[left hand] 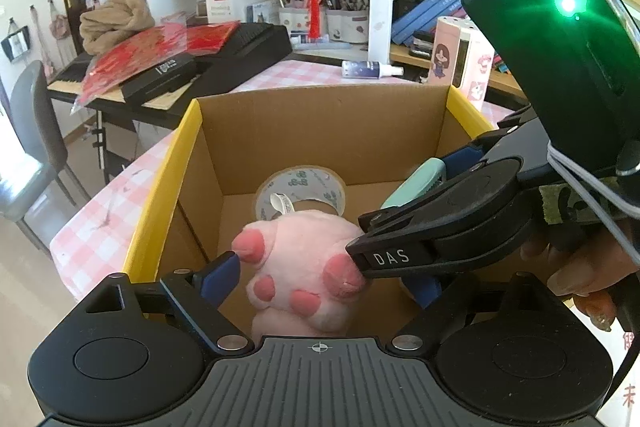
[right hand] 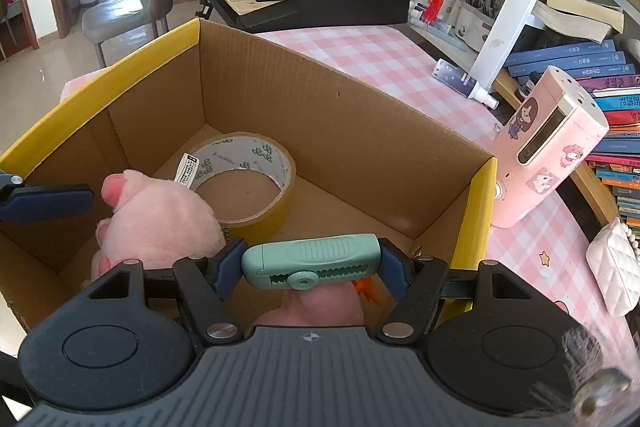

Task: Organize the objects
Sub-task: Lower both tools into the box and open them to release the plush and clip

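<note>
Tabletop [right hand: 384, 67]: covered with a pink-and-white check cloth; it carried the box, a spray bottle [right hand: 466, 83] lying on its side and a pink cartoon-printed device [right hand: 548, 147] just beside the box's right corner.
Cardboard box [right hand: 320, 107]: open at the top, brown inside with yellow outer edges (its floor partly bare).
Left gripper [left hand: 316, 279]: jaws stood wide over the box, one blue pad on each side of the plush toy and not pressing on it.
Right gripper [right hand: 312, 267]: jaws clamped on the ends of the mint-green utility knife, held level above the box's near edge.
Plush toy [left hand: 304, 263]: a pink paw with darker pink pads, lying in the box at its near-left part, touching the tape roll.
Tape roll [right hand: 248, 175]: lay flat on the box floor just behind the plush toy, a small printed label hanging at its rim.
Mint-green utility knife [right hand: 312, 259]: crosswise between the right gripper's pads, its slider facing the camera.
</note>
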`<state>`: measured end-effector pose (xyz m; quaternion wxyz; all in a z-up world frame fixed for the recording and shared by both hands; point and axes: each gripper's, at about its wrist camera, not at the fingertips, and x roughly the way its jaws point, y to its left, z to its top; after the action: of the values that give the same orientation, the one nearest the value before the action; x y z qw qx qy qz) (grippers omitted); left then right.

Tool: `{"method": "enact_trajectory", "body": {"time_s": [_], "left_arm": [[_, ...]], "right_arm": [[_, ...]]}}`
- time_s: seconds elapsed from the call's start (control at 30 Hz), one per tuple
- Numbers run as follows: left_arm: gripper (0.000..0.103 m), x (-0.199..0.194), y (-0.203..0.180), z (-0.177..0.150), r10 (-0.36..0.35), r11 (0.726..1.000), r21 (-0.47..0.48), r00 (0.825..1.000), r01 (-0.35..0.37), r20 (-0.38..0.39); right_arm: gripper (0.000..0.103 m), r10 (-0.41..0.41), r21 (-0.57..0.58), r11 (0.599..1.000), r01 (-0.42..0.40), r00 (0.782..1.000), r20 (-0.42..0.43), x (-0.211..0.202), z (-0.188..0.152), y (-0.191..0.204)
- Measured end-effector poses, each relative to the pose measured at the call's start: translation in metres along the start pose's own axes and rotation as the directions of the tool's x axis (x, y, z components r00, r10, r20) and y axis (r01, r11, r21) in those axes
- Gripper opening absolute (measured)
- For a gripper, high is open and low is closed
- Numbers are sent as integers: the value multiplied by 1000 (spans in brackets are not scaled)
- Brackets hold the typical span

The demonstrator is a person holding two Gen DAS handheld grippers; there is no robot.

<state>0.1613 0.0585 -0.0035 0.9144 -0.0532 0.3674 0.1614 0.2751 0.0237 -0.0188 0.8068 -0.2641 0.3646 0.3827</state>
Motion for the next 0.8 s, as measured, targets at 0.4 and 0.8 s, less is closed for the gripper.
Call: {"method": "enact_trajectory", "body": {"time_s": [0.4,0.8], "left_arm": [[91,-14,7,-4,32,999,-32,999,-31,24],[95,-50,11,-5,2,1000,-14,991,0,137]], "right_arm": [[68,15,0,1000,-15,1000,26,-4,0,0],[77,-50,72,997,37,982,180,-48,-9,-6]]}}
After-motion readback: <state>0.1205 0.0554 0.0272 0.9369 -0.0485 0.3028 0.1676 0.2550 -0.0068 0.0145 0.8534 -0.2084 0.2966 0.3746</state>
